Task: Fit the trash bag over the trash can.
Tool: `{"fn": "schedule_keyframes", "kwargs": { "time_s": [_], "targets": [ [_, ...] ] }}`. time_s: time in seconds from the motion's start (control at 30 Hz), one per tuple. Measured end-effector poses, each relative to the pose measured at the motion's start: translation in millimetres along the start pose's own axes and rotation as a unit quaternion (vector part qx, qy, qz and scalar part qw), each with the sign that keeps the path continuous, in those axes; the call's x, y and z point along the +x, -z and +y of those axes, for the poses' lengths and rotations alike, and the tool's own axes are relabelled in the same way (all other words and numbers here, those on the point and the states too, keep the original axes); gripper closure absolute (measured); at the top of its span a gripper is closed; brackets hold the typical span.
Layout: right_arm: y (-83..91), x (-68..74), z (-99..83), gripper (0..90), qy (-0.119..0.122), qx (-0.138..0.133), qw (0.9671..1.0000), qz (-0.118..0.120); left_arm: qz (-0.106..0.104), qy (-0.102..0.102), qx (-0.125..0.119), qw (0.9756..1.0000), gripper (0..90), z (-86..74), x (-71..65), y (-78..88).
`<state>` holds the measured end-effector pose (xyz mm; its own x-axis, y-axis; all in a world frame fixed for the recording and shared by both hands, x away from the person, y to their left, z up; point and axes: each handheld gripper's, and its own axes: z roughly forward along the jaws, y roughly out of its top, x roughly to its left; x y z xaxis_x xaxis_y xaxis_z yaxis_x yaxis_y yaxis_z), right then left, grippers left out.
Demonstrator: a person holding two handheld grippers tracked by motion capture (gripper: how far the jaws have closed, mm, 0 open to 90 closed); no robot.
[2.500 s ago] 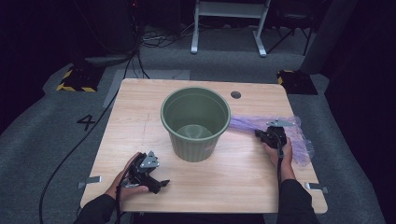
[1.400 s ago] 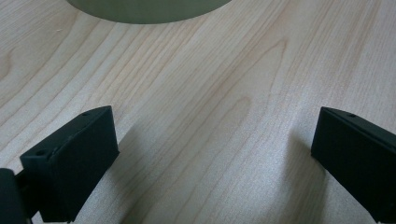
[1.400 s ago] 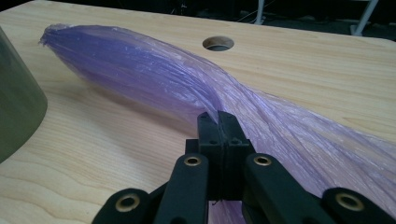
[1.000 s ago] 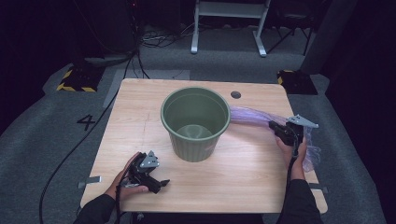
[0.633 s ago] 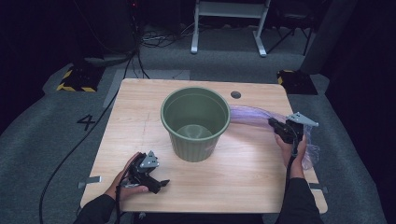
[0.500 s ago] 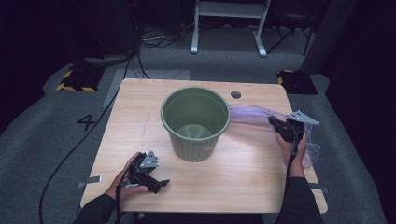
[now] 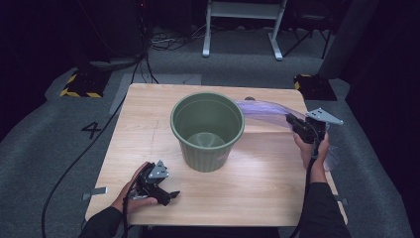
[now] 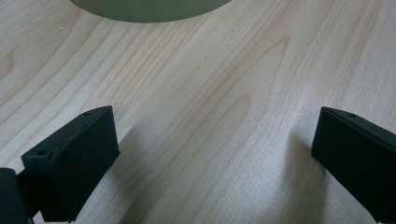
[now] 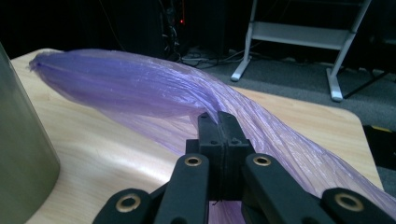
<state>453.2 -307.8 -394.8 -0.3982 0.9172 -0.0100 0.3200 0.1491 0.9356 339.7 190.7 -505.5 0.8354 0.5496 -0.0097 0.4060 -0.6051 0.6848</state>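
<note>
Compared with a second ago: right gripper point(image 7: 292, 120) higher above the table point(image 7: 148, 124) and a little closer to the green bucket point(image 7: 207, 130), purple plastic bag point(image 7: 262, 110) drawn up with it, more of the film off the wood; left gripper point(image 7: 168, 194) unmoved near the front edge, on the near left side of the bucket. Bag gathered into a long strand, long axis running from the right gripper toward the bucket's far right rim, free end pointing at the bucket and arching just beside that rim; rest of the film trailing down past the hand to the table, right of the bucket. In the right gripper view: bag point(image 9: 154, 88) passing straight between the closed tips of the right gripper point(image 9: 218, 122), bunched end away to the left beside the bucket wall point(image 9: 21, 154), wide part spreading to the right and down. Right gripper clamped fully together, pinching the film. Left gripper point(image 8: 212, 161) spread wide, nothing between its black blocks, resting low over bare wood point(image 8: 210, 93) with the bucket's base point(image 8: 149, 9) just ahead.
</note>
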Motion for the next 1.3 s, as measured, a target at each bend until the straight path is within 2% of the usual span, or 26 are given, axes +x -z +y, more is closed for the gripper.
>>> {"fn": "schedule_keyframes", "kwargs": {
  "time_s": [0.13,0.3,0.5,0.73,1.03,1.3],
  "targets": [
    [1.3,1.7,8.1,90.0,-0.008,-0.01,0.9999,0.0,0.0,0.0,0.0,1.0,0.3,0.0,0.1,0.0],
    [2.0,4.9,19.5,90.0,0.005,-0.014,0.9998,-0.008,0.0,0.0,0.0,1.0,0.3,0.0,0.0,-0.1],
    [6.3,4.1,31.6,90.0,0.004,-0.024,0.9997,-0.006,-0.001,0.0,0.001,1.0,0.1,0.4,0.4,-0.2],
    [16.6,7.7,45.3,90.0,0.013,-0.04,0.9991,-0.006,-0.001,0.0,0.0,1.0,0.1,0.4,0.3,-0.4],
    [31.1,10.3,62.3,90.0,0.011,-0.068,0.9976,-0.007,-0.001,0.0,0.0,1.0,0.1,0.4,0.3,-0.4],
    [46.4,2.2,74.5,90.0,0.004,-0.09,0.9958,-0.016,-0.001,0.0,0.0,1.0,0.1,0.5,0.3,-0.5]
  ]
}}
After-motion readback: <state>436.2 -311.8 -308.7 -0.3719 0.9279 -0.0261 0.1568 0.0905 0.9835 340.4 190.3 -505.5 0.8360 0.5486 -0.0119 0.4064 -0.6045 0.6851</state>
